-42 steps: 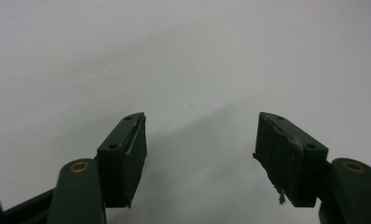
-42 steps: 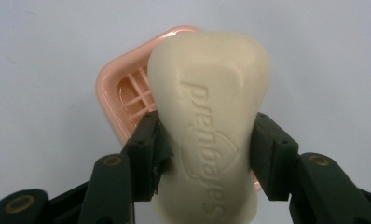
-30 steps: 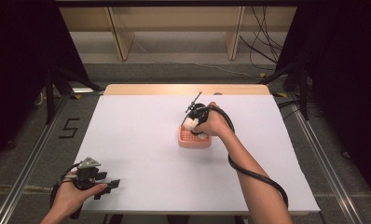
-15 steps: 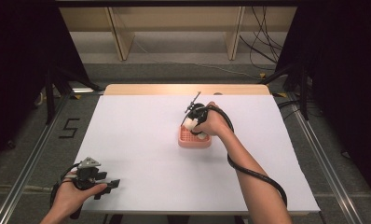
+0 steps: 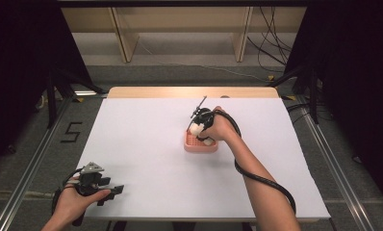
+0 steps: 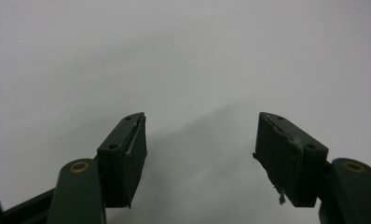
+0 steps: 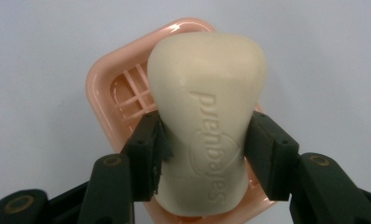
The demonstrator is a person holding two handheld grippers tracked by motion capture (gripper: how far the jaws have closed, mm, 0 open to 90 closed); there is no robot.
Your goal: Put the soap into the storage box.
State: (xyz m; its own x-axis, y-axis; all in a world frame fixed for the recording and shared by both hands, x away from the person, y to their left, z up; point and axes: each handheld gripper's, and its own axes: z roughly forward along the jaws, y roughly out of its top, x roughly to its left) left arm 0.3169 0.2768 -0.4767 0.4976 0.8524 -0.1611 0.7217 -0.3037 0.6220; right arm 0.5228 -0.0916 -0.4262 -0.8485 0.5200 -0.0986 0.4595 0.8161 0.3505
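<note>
A cream bar of soap [image 7: 207, 93] with raised lettering stands on end between my right gripper's [image 7: 204, 135] jaws, whose pads press on its two sides. Right under it lies a pink slatted soap dish [image 7: 111, 88]. In the high view that dish [image 5: 201, 146] sits a little right of the table's middle, with the soap [image 5: 197, 129] and my right gripper [image 5: 199, 132] over it, pointing down. My left gripper [image 5: 115, 191] lies near the front left corner, and in its own view the left gripper [image 6: 200, 140] stands open over bare white tabletop.
The white table [image 5: 146, 144] has a wooden strip [image 5: 189, 92] along its far edge. Metal rails run along the floor on both sides. A black cable [image 5: 261, 178] trails from the right gripper along the person's forearm.
</note>
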